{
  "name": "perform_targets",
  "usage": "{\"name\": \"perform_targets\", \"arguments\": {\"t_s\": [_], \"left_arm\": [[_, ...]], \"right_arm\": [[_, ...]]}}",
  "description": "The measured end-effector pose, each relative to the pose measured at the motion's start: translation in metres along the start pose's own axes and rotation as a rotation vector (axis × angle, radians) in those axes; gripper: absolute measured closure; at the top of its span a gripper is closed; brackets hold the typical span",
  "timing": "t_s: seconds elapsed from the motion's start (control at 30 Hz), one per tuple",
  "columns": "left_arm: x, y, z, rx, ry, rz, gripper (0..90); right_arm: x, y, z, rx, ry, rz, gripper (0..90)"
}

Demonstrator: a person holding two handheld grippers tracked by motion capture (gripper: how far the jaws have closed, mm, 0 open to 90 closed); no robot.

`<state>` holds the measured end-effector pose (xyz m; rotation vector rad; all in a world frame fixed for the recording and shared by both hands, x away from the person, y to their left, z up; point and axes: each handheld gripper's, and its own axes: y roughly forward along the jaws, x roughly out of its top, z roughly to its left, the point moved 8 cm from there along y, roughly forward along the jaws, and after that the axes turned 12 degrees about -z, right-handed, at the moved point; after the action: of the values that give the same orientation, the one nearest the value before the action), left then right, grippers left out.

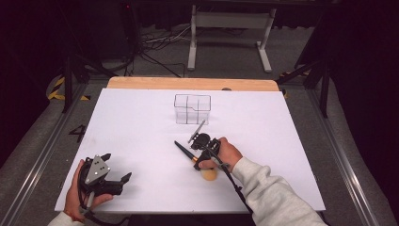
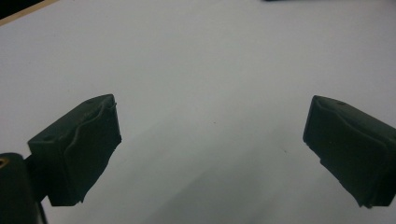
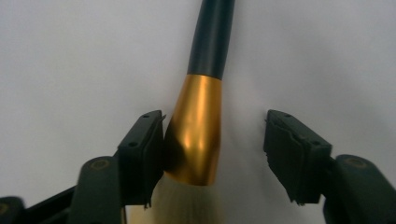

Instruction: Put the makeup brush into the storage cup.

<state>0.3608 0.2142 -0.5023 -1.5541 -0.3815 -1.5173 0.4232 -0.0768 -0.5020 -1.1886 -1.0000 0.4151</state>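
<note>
While your left hand (image 1: 81,190) rests at the near left corner of the white table (image 1: 141,136), its left gripper (image 1: 115,167) lies level with jaws spread wide over bare surface. Your right hand (image 1: 225,154) reaches in from the near right, sleeve angled inward, tipping the right gripper (image 3: 215,144) down over the makeup brush (image 3: 198,126); one pad touches the gold ferrule, the other stands clear. Farther off sits a clear divided box (image 1: 192,108)
</note>
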Motion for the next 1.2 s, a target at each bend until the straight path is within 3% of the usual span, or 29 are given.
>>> {"name": "perform_targets", "arguments": {"t_s": [0.07,0.13,0.2,0.3,0.37,0.43,0.6,0.8,0.87,0.97,1.0,1.03,1.07,1.1,1.17,1.2], "left_arm": [[0.0,0.0,0.001,0.003,0.0,0.003,4.7],[-0.001,0.0,0.001,0.005,-0.003,0.006,4.7],[0.0,0.0,0.001,0.013,-0.001,0.003,4.9],[0.007,0.001,0.001,0.053,0.033,-0.028,7.4],[0.008,0.002,-0.001,0.051,0.045,-0.023,7.4],[0.009,0.006,-0.001,0.078,0.073,0.005,7.0],[0.018,0.015,-0.007,0.051,0.084,0.027,5.7],[0.038,0.028,-0.024,0.04,0.2,0.013,5.8],[0.04,0.03,-0.027,0.032,0.216,0.011,5.4],[0.05,0.044,-0.043,0.027,0.301,-0.006,5.5],[0.05,0.044,-0.043,0.027,0.301,-0.006,5.4],[0.054,0.049,-0.049,0.029,0.36,-0.019,5.2],[0.056,0.051,-0.053,0.028,0.385,-0.031,4.5],[0.056,0.051,-0.053,0.028,0.385,-0.031,4.0],[0.06,0.057,-0.063,0.033,0.457,-0.053,4.3],[0.06,0.058,-0.065,0.029,0.475,-0.05,4.3]], "right_arm": [[0.0,-0.001,-0.002,-0.01,-0.006,0.001,59.4],[-0.001,-0.002,-0.004,-0.017,-0.015,0.003,62.7],[-0.002,-0.002,-0.005,-0.016,-0.027,-0.012,63.1],[-0.003,-0.002,-0.003,-0.028,-0.042,-0.025,63.3],[-0.003,-0.003,-0.004,-0.022,-0.043,-0.031,63.4],[-0.003,-0.004,-0.005,-0.018,-0.04,-0.041,63.5],[-0.005,-0.009,-0.009,0.016,-0.006,-0.1,63.6],[-0.004,-0.016,-0.012,0.063,0.043,-0.197,63.7],[-0.003,-0.019,-0.013,0.071,0.056,-0.221,63.7],[-0.002,-0.024,-0.014,0.088,0.07,-0.256,63.7],[-0.002,-0.024,-0.014,0.088,0.07,-0.256,63.7],[-0.002,-0.027,-0.013,0.107,0.081,-0.271,63.7],[-0.003,-0.027,-0.014,0.111,0.085,-0.272,63.6],[-0.003,-0.027,-0.014,0.111,0.085,-0.272,63.6],[-0.002,-0.029,-0.013,0.142,0.112,-0.296,63.6],[-0.002,-0.029,-0.013,0.146,0.121,-0.301,63.7]]}}
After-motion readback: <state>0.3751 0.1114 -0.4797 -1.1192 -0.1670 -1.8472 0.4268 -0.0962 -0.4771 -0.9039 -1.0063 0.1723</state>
